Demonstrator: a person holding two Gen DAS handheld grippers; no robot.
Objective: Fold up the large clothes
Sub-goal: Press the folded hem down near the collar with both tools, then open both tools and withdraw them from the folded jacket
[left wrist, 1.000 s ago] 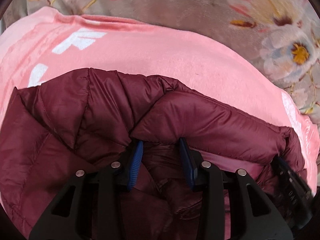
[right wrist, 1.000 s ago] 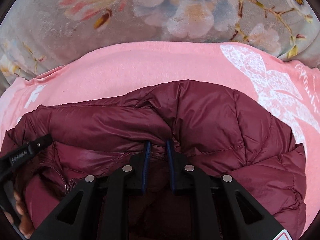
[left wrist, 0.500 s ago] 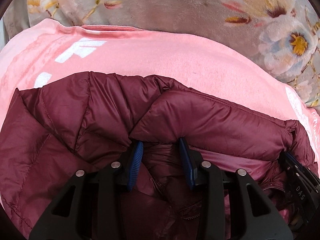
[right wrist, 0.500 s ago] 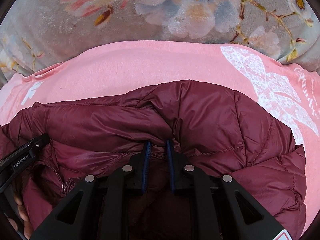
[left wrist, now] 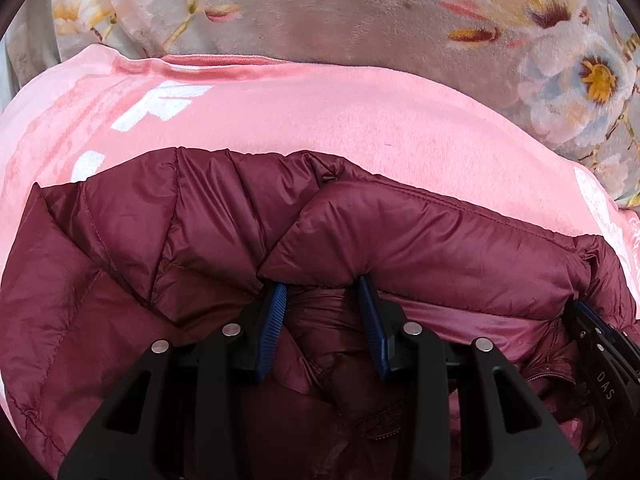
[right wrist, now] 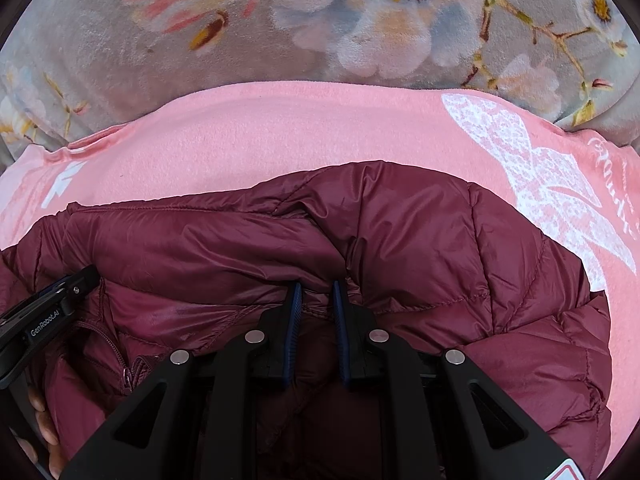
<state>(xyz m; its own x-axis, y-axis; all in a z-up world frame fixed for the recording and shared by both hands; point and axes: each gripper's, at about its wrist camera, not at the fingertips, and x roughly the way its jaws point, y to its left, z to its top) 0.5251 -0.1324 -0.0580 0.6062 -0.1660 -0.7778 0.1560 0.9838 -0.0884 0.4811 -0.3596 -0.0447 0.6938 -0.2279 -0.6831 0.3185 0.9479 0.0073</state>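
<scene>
A maroon puffer jacket (left wrist: 420, 240) lies bunched on a pink cloth (left wrist: 320, 112). In the left wrist view my left gripper (left wrist: 321, 284) is shut on a thick fold of the jacket's edge, with padded fabric packed between its blue pads (left wrist: 276, 312). My right gripper (right wrist: 316, 284) holds another part of the same edge (right wrist: 440, 248), its pads nearly together on the fabric. Each gripper shows at the side of the other's view: the right one (left wrist: 600, 360) at lower right, the left one (right wrist: 44, 312) at lower left, with a person's hand (right wrist: 40, 420) behind it. A zip (right wrist: 124, 360) runs by the left one.
The pink cloth (right wrist: 280, 136) carries white printed letters (left wrist: 168, 104) and a white butterfly print (right wrist: 540, 184). It lies on a grey blanket with a flower pattern (right wrist: 360, 20), which fills the far part of both views.
The left wrist view has tipped a little, so the pink cloth's far edge sits lower in the frame. Both grips on the jacket look the same.
</scene>
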